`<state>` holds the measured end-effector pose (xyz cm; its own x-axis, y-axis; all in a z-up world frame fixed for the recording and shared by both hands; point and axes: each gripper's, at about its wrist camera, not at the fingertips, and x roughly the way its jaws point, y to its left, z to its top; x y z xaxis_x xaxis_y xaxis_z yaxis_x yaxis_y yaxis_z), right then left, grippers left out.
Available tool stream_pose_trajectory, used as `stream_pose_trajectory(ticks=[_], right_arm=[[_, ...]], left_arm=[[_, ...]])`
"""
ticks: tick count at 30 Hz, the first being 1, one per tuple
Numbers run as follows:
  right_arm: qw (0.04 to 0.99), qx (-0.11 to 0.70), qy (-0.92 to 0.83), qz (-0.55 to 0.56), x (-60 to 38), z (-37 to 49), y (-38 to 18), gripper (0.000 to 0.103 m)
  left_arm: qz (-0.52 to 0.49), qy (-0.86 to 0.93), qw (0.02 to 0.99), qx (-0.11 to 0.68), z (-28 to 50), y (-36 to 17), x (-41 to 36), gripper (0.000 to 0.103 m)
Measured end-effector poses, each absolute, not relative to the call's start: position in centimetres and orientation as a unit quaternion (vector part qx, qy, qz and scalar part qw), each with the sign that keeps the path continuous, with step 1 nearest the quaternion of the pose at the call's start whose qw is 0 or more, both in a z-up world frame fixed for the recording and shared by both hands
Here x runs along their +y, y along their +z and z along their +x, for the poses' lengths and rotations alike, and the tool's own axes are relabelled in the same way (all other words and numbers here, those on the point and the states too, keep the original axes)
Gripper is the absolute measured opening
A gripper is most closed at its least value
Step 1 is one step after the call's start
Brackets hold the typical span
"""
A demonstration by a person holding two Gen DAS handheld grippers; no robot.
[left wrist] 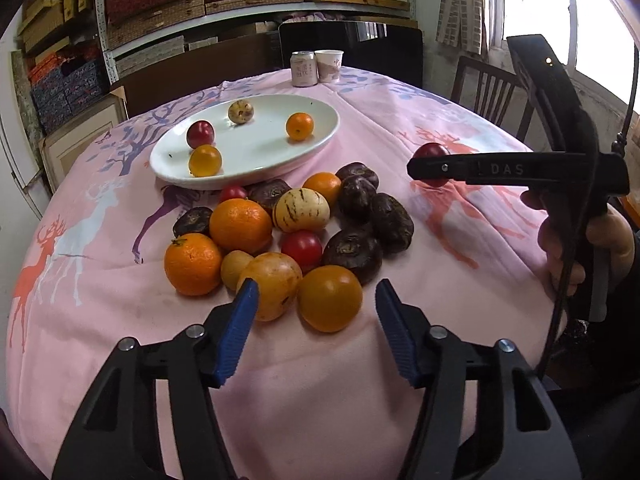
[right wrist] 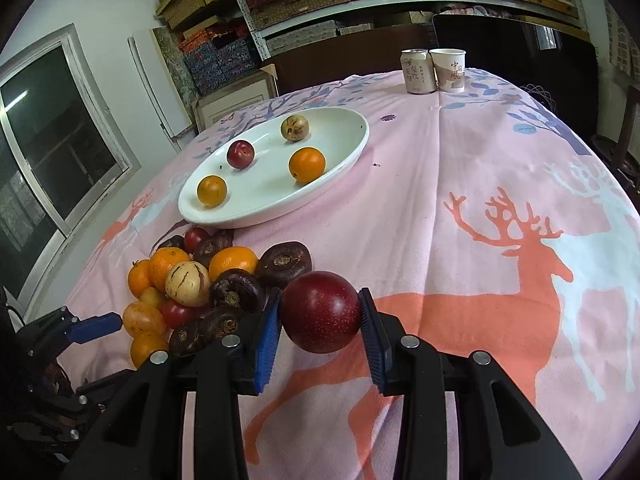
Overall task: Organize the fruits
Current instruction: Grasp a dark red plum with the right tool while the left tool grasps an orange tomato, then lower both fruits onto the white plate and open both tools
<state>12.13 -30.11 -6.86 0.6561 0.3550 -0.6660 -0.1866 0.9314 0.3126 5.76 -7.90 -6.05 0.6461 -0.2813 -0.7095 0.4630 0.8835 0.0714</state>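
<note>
Right gripper [right wrist: 320, 312]: clamped on a dark red plum [right wrist: 320, 312], blue pads pressed to both its sides, held above the pink deer tablecloth [right wrist: 480, 200].
Left gripper [left wrist: 316, 296]: jaws spread wide, holding nothing, just short of the fruit pile [left wrist: 288, 232] (oranges, dark round fruits, a striped pale one).
White plate [left wrist: 256, 160]: behind the pile, carrying four separate fruits.
Can [right wrist: 418, 70] and paper cup [right wrist: 449, 69]: side by side at the far edge.

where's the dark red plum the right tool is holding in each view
Left wrist: the plum sits right of centre, half hidden behind the right tool.
Right wrist: plum low centre, clamped between the blue pads.
Shared landmark: the white plate, beyond the fruit pile.
</note>
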Motion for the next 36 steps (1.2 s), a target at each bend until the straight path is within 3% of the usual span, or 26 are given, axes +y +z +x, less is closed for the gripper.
stream_pose_trajectory(ticks=[3, 6, 19, 21, 36], right_arm=[[0.904, 0.382, 0.153, 0.117, -30.5, 11.9, -6.8, 0.038], [0.904, 0.379, 0.155, 0.125, -30.8, 11.8, -6.8, 0.038], [0.904, 0.371, 0.164, 0.133, -31.0, 11.6, -6.7, 0.038], [0.905, 0.369, 0.166, 0.134, -31.0, 11.6, -6.7, 0.038], [0.9, 0.378, 0.171, 0.131, -30.7, 11.2, -6.1, 0.038]], left_arm=[[0.128, -0.206, 0.9, 0.363, 5.9, -5.9, -8.5, 0.059], [0.134, -0.22, 0.892, 0.371, 5.4, -6.0, -9.4, 0.041], [0.155, -0.173, 0.891, 0.39, 6.6, -7.8, -10.1, 0.043], [0.148, -0.172, 0.892, 0.39, 6.7, -7.8, -9.9, 0.038], [0.063, -0.204, 0.913, 0.348, 6.0, -2.4, -5.4, 0.037]])
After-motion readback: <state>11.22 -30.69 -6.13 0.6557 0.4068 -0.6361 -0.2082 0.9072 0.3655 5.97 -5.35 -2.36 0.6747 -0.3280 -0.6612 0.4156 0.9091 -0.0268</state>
